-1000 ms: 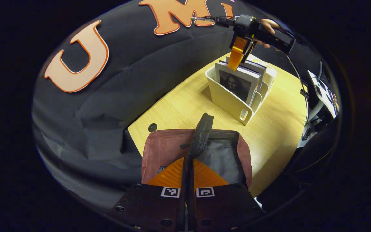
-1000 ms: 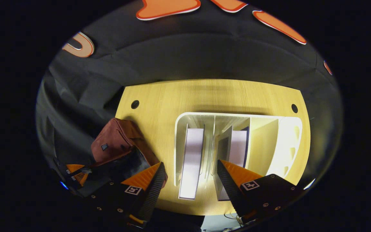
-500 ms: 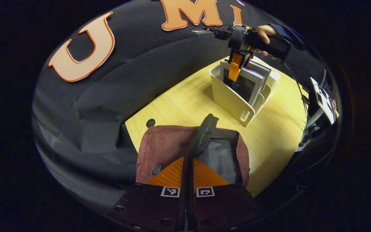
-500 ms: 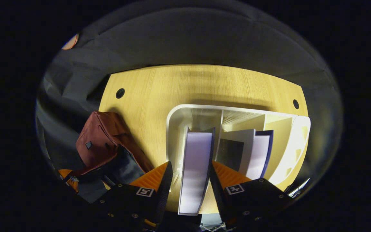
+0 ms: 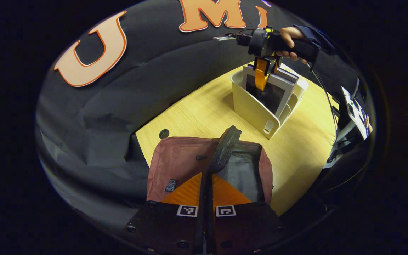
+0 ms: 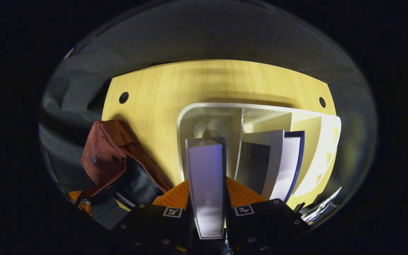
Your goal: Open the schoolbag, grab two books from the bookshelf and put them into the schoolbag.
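My right gripper (image 6: 207, 212) clamps book (image 6: 206, 184) upright in white bookshelf (image 6: 190, 117), frame centre. My left gripper (image 5: 206, 198) pinches schoolbag (image 5: 179, 166) strap (image 5: 223, 148), lower centre.

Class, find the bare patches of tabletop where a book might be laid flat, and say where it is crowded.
Bare pale wooden tabletop lies behind the white plastic bookshelf, and between it and the open maroon fabric schoolbag. Crowded: the bookshelf's slots, where the right gripper clamps a white-paged book.

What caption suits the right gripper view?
Right gripper clamps an upright white-paged book in the white plastic bookshelf on the yellow wooden table.
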A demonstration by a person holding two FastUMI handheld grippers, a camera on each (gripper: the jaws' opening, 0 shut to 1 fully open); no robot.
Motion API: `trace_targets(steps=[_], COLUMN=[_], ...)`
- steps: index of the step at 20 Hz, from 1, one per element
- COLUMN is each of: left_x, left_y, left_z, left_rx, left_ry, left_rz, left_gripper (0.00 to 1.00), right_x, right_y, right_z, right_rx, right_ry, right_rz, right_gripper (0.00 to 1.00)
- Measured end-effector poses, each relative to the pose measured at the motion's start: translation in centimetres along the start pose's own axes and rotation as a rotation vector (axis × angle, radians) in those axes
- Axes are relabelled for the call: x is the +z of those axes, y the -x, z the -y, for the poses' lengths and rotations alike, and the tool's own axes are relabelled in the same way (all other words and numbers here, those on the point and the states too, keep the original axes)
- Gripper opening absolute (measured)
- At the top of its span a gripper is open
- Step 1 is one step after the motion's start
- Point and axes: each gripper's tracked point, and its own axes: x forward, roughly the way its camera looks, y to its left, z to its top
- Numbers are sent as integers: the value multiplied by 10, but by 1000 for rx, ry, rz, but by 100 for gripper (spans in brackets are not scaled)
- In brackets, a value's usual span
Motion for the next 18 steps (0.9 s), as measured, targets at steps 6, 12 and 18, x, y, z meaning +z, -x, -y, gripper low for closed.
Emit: trace_targets(steps=[6, 12, 18], left_x=[-3, -4, -3], left_y=[-1, -1, -1], left_z=[1, 2, 2], left_rx=[-9, -16, -14], left_ry=[2, 11, 19], left_rz=[1, 2, 6], left_gripper=[5, 5, 5], right_x=[-10, -22, -46], right_y=[60, 130, 172], right_z=[17, 33, 34], right_rx=[47, 134, 231], right_ry=[-35, -106, -118], right_rz=[63, 177, 291], right_gripper=[37, 37, 36])
